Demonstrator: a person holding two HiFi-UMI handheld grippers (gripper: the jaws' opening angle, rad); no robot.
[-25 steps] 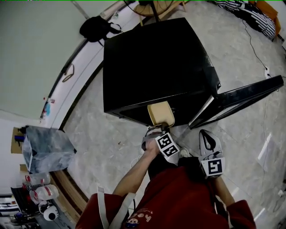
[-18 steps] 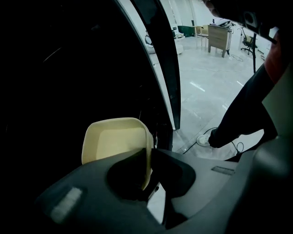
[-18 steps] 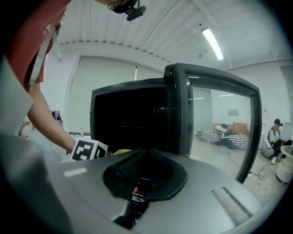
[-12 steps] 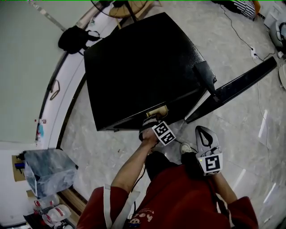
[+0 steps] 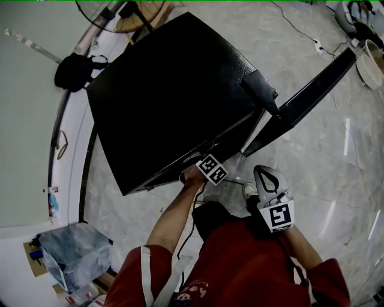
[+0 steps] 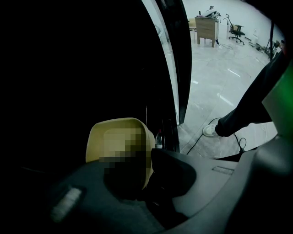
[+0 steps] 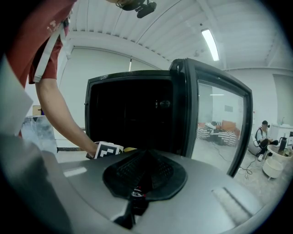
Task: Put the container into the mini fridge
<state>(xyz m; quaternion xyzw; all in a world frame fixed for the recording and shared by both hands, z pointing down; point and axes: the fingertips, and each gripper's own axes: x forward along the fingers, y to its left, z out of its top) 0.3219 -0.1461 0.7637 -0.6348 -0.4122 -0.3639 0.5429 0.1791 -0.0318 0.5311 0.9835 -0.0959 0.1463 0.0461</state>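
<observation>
The black mini fridge point(image 5: 174, 90) stands on the floor with its door point(image 5: 300, 99) swung open to the right. My left gripper point(image 5: 204, 163) reaches into the fridge opening; only its marker cube and the hand show from above. In the left gripper view a pale yellow container point(image 6: 116, 137) sits between the jaws of the left gripper point(image 6: 132, 160) in the dark interior. The jaws are opening, and the right pad still touches the container's edge. My right gripper point(image 5: 267, 180) hangs shut and empty in front of the fridge point(image 7: 132, 114), seen along the right gripper point(image 7: 145, 157).
A black bag point(image 5: 75, 69) lies by the wall behind the fridge, and a fan base point(image 5: 141, 9) stands past it. A grey bin point(image 5: 75, 255) is at the lower left. A white bucket point(image 5: 372, 63) and a cable lie on the floor right of the door.
The left gripper has carried the container from just outside the fridge front into the opening; from above, the fridge top now hides the container. The right gripper stayed put.
</observation>
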